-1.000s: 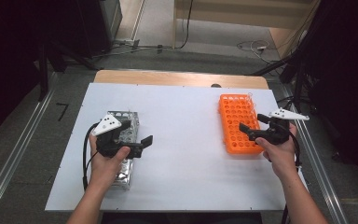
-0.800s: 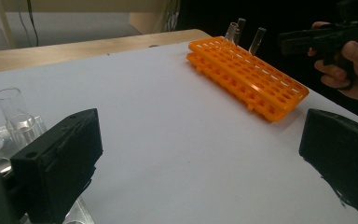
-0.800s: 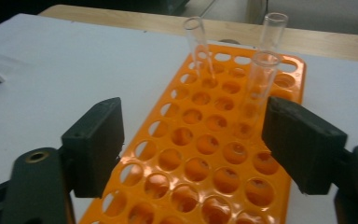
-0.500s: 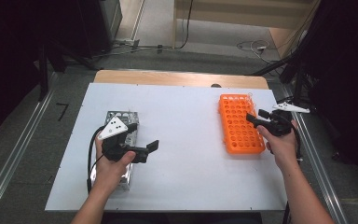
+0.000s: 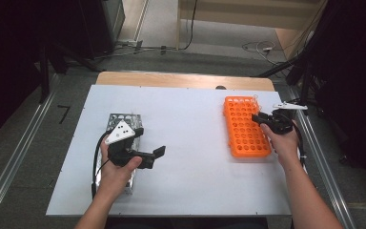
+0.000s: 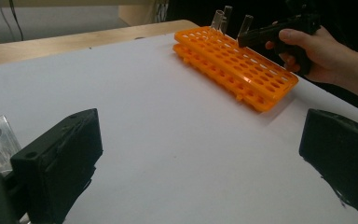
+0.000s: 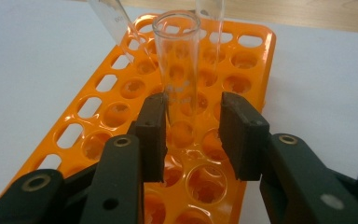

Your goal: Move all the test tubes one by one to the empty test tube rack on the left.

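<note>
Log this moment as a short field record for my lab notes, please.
work surface: white table
rack: orange tube rack, right side of table
tubes: three glass tubes at the rack's far end
right claw: jaws have just been closing around the nearest tube; a gap shows at the right pad
left claw: open, nothing between its jaws
metal box: by the left hand

Lab: orange tube rack (image 5: 244, 126), glass test tubes (image 7: 177, 60), bench.

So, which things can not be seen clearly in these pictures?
- Metal box: high view, left gripper and hand cover most of it.
- Glass tube between the right gripper pads: right gripper view, a gap shows at one pad; contact unclear.
- Tubes in the orange rack: high view, too small.
</note>
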